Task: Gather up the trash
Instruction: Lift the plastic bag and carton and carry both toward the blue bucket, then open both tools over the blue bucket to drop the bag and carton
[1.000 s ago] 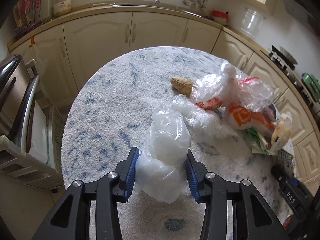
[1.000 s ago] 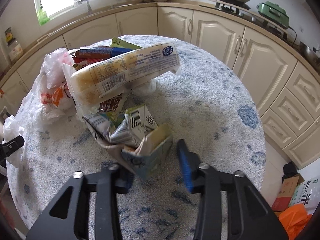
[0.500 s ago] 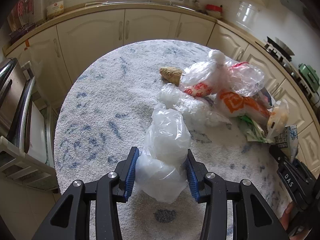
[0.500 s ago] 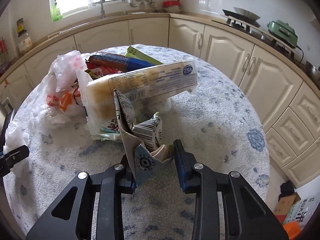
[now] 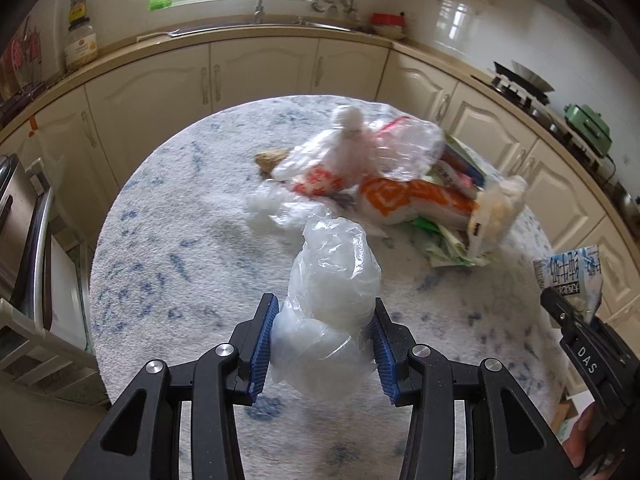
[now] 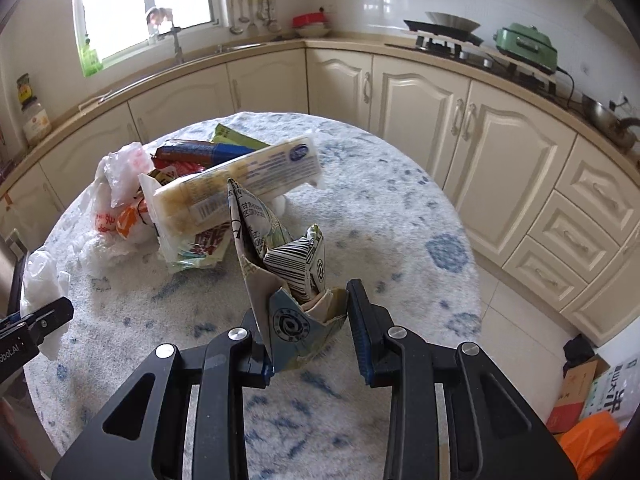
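the left gripper (image 5: 323, 344) was clamped on a crumpled clear plastic bag (image 5: 332, 292), its blue ribbed pads pressing into the lower bulge, at about 6 o'clock in the left wrist view. the bag looked nearly weightless, soft and slick, so it would likely squash and could slide out unless gripped low across the thick wad, as here. the right gripper (image 6: 316, 332) was closed on a flattened paper carton (image 6: 286, 276), at 6 o'clock in its own view; the card was creased, folded and torn at the rim, stiff enough to stand up between the jaws, and best pinched at the doubled base. beyond it, at about 10 o'clock, the remaining pile (image 6: 192, 200) of glossy wrappers and filmy bags lay on the round table (image 6: 400, 208), whose cover was a fuzzy white pile flecked with blue.
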